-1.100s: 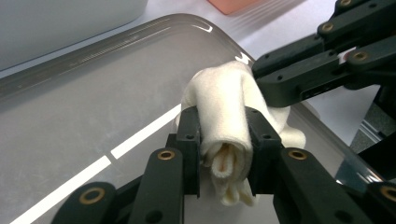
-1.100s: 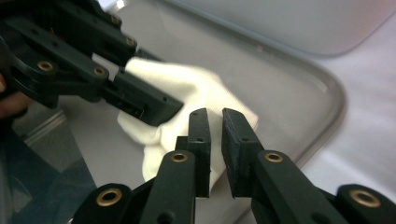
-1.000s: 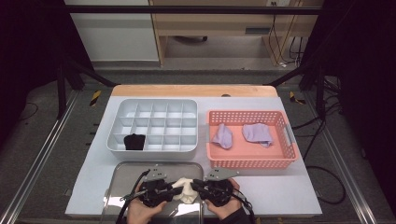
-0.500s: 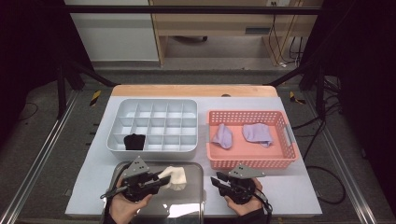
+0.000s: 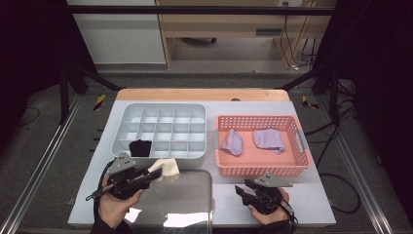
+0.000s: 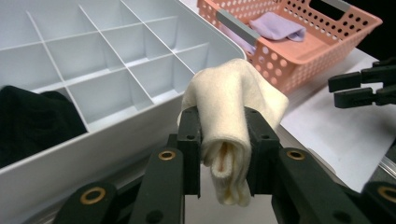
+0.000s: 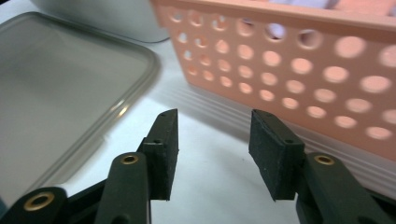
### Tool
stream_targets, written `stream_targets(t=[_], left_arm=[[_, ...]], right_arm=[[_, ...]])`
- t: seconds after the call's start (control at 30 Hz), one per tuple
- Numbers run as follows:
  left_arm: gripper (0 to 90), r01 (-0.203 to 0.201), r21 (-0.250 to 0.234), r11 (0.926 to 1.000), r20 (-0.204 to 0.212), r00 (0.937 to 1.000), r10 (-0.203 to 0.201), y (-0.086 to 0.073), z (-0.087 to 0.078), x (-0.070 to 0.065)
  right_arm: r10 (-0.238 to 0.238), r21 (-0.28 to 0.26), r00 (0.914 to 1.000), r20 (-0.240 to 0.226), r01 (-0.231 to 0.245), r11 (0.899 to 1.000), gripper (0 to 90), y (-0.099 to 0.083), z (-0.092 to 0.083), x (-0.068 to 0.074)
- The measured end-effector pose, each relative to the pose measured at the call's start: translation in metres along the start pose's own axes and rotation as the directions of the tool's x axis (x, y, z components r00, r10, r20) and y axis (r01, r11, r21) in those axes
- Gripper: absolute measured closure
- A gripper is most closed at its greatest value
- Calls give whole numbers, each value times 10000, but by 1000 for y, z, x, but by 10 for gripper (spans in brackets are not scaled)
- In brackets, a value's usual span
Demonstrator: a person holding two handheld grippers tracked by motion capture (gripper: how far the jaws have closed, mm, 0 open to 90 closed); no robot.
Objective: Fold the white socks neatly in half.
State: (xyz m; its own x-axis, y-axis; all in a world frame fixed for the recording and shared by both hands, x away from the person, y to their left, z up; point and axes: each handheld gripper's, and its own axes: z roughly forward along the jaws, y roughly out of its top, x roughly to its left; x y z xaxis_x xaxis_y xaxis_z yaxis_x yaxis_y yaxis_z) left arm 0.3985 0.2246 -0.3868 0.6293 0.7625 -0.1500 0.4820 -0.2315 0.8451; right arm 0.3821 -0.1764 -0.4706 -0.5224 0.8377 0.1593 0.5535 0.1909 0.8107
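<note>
Between left gripper [image 6: 223, 135] jaws: folded cream sock [image 6: 231, 107], clamped, lifted just off near edge of grey divided tray [image 5: 160, 127]. Right gripper [image 7: 212, 149] released, jaws just opened, nothing between, over table [image 5: 316, 195] beside pink basket [image 5: 260, 168]. Black sock [image 5: 140, 147] in tray's front-left compartment; clear lid [image 5: 175, 200] between hands.

free: bare table [image 5: 316, 204] right of lid [image 5: 175, 200] | blocked: basket [image 5: 263, 169]; organizer [image 5: 160, 155] ahead

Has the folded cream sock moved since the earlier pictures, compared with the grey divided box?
Yes. The cream sock, clamped in the left gripper, has gone up the high view and leftward, toward the near edge of the grey divided box.
</note>
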Motion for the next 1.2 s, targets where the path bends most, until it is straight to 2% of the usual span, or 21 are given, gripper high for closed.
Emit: stream_targets(t=[0.27,0.6,0.97,1.2], left_arm=[[703,332,-320,9989,-366,9987,-344,10,-3,16],[702,331,-462,9984,-766,9964,-366,30,-4,28],[702,520,-556,9971,-1170,9914,-582,50,5,44],[702,594,-427,9973,-1589,9851,-655,60,17,56]], right_arm=[[166,-124,9995,269,-162,9998,506,-2,-7,-11],[201,6,9991,371,-202,9998,492,-3,-9,-15],[236,7,9991,364,-237,9997,493,-4,-11,-17],[171,-16,9994,314,-170,9999,497,-4,-12,-16]])
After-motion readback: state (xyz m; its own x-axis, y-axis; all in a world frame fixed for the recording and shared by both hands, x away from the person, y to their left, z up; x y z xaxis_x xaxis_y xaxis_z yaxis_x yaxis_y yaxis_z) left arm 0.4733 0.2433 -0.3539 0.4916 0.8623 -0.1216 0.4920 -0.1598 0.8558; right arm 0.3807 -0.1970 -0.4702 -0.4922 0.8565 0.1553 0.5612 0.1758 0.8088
